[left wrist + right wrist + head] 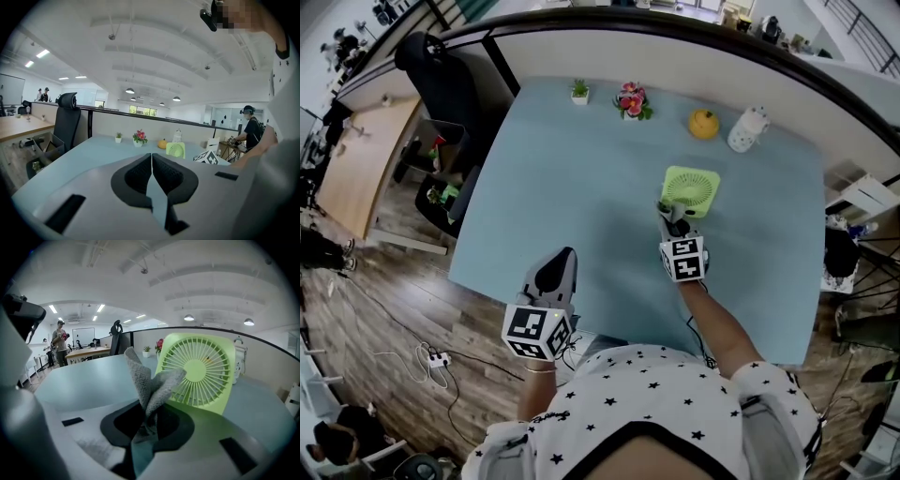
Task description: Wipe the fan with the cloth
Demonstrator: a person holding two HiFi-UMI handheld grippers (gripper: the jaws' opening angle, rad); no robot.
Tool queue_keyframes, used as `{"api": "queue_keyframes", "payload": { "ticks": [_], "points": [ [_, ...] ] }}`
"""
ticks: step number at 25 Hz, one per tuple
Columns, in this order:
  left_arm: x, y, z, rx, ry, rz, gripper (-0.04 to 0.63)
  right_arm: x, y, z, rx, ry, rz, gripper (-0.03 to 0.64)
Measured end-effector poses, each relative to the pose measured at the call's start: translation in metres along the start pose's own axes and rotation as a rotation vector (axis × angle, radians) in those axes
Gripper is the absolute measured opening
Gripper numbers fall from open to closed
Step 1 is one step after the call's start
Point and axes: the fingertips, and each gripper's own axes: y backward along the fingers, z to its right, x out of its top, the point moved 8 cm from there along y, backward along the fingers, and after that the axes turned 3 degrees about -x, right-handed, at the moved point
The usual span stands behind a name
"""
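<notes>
Right gripper (149,420) is clamped on the grey cloth (146,380), whose free end sits at the grille of the green fan (206,369) standing upright on the table (562,178); contact is unclear, the left gripper (555,272) is closed, empty and well apart, so wiping looks barely begun.

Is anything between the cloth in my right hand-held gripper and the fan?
Nothing visible. The right hand-held gripper is shut on the grey cloth, and the green fan stands directly ahead, with only that cloth before its grille.
</notes>
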Motion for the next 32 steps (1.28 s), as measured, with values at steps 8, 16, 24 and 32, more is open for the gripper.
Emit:
{"api": "queue_keyframes", "payload": {
  "ticks": [8,16,24,32],
  "points": [
    [0.001,-0.006,0.004,-0.016,-0.004,0.002,0.031,-0.006,0.005,0.022,-0.049,-0.031,-0.005,0.049],
    [0.006,-0.024,0.02,-0.063,-0.022,-0.002,0.031,-0.017,0.021,0.061,-0.129,-0.087,-0.007,0.051],
    [0.012,-0.04,0.033,-0.108,-0.04,-0.003,0.031,-0.03,0.033,0.088,-0.187,-0.147,-0.022,0.049],
    [0.012,-0.048,0.037,-0.127,-0.046,-0.011,0.031,-0.023,0.04,0.087,-0.164,-0.237,0.032,0.051]
  ]
}}
